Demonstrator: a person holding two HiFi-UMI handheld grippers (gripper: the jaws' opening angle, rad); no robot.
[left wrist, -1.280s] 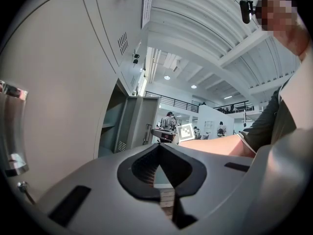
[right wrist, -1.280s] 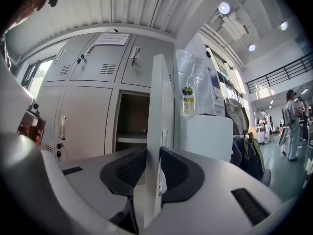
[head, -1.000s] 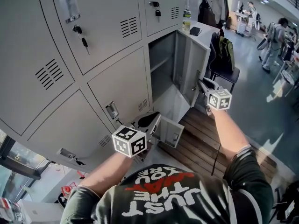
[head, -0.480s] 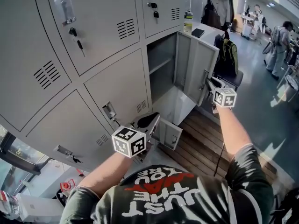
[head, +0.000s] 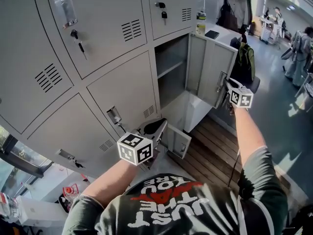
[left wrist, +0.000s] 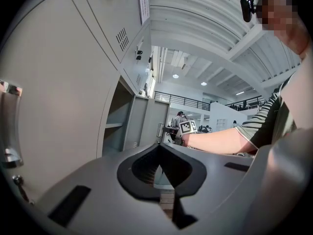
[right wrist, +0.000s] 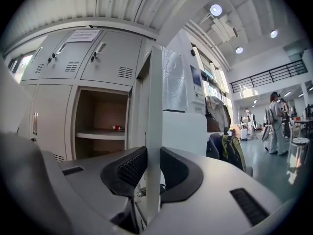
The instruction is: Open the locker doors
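Observation:
A wall of grey lockers (head: 98,58) fills the head view. One tall locker door (head: 211,68) stands swung out, baring its compartment (head: 171,72) and a shelf (right wrist: 100,135). My right gripper (head: 227,88) is shut on that door's free edge (right wrist: 155,106), which runs up between the pads in the right gripper view. A small lower door (head: 179,141) also hangs open. My left gripper (head: 163,124) hovers beside it, jaws shut with their tips meeting (left wrist: 159,152) and nothing seen between them.
A chair with a dark backpack (head: 246,58) stands just beyond the open door. A bottle (head: 200,22) and a dark flat item rest on a white cabinet top. Wooden planks (head: 210,141) cover the floor below. Keys (head: 78,42) hang from closed doors. People stand at the far right (head: 301,53).
The right gripper has moved right and away with the tall door's edge, swinging the door wider open. The left gripper has stayed in place.

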